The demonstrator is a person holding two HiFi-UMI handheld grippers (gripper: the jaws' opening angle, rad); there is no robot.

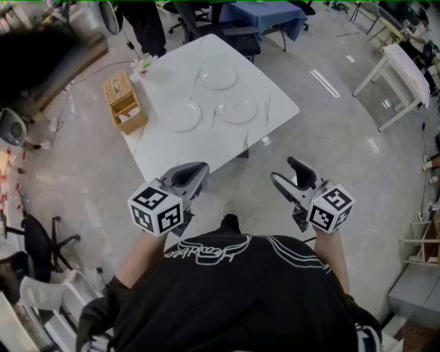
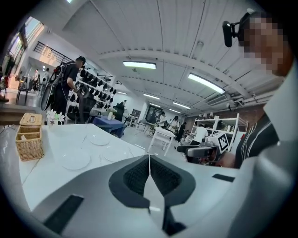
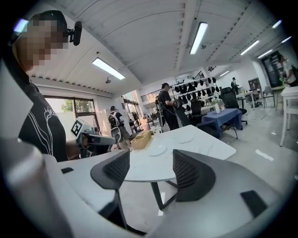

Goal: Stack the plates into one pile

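Three clear glass plates lie apart on the white table (image 1: 165, 155): one at the far side (image 1: 218, 77), one at the left (image 1: 182, 115), one at the right (image 1: 238, 110). Both grippers hover short of the table's near edge, over the floor, touching nothing. My left gripper (image 1: 199, 170) is shut, its dark pads pressed together with nothing between them (image 2: 149, 174). My right gripper (image 1: 283, 170) stands open and empty (image 3: 149, 174). The plates also show low in the left gripper view (image 2: 76, 161) and beyond the jaws in the right gripper view (image 3: 156, 149).
A wicker basket (image 1: 125, 103) sits at the table's left edge, a small flower vase (image 1: 143, 65) at its far left corner. Behind stands a blue-draped table (image 1: 265, 17), to the right a white table (image 1: 405, 72). Office chairs (image 1: 41, 244) and people stand around.
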